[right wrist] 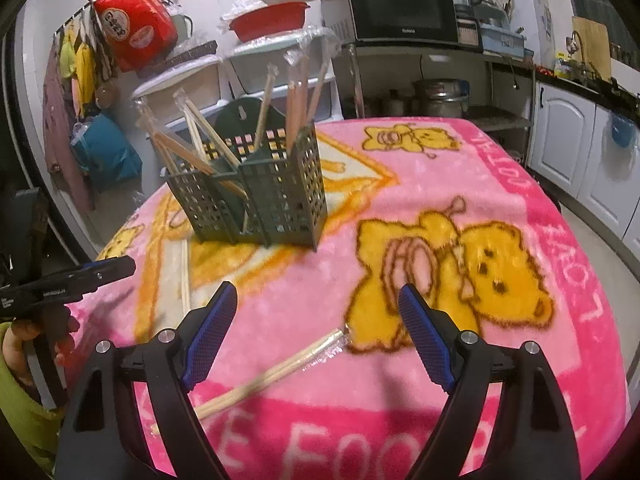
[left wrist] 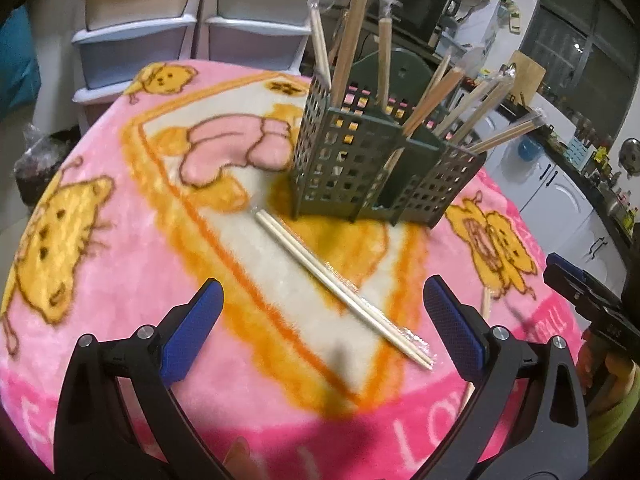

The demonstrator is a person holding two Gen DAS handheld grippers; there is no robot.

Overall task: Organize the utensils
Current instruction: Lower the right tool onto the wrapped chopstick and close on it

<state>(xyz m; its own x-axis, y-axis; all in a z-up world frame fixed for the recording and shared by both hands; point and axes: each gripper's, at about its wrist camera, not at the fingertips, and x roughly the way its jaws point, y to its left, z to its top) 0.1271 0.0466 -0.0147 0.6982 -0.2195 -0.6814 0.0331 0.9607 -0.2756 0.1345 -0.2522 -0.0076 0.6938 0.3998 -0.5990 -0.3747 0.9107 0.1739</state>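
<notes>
A dark green lattice utensil holder stands on the pink blanket, holding several wrapped chopstick pairs upright; it also shows in the right wrist view. A wrapped chopstick pair lies flat on the blanket ahead of my open, empty left gripper. Another wrapped pair lies under and between the jaws of my open, empty right gripper. A third pair lies left of it, near the holder. The right gripper also shows at the right edge of the left wrist view.
A pink cartoon-bear blanket covers the round table. Plastic drawer units stand behind it. A microwave, pots on a shelf and white kitchen cabinets lie beyond. The table edge drops off to the right.
</notes>
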